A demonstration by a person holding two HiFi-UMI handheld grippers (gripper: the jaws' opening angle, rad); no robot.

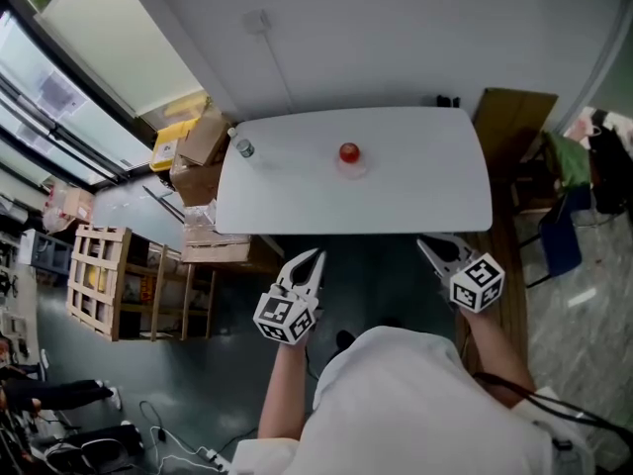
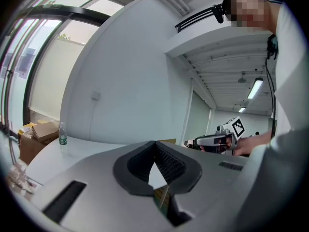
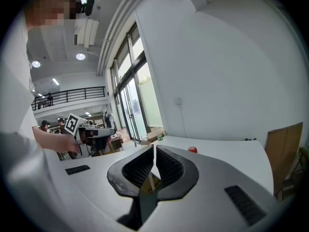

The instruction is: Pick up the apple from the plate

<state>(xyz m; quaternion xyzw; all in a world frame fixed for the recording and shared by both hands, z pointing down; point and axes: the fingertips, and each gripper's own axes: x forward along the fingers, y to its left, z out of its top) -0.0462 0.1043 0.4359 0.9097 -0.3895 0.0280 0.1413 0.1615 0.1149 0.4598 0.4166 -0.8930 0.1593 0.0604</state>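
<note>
A red apple (image 1: 348, 152) sits on a small pale plate (image 1: 352, 169) near the middle of the white table (image 1: 435, 191). In the right gripper view the apple (image 3: 192, 150) shows small, far beyond the jaws. Both grippers hover short of the table's near edge, well apart from the apple. My left gripper (image 1: 315, 256) is shut with its tips touching and nothing between them; it is also in its own view (image 2: 155, 142). My right gripper (image 1: 426, 246) is likewise shut and empty (image 3: 154, 146). The plate is not discernible in either gripper view.
A small clear bottle (image 1: 244, 148) stands at the table's far left (image 2: 62, 134). Cardboard boxes (image 1: 203, 151) and a wooden pallet frame (image 1: 104, 280) lie left of the table. A brown board (image 1: 509, 122) leans at its right end, and a wall runs behind the table.
</note>
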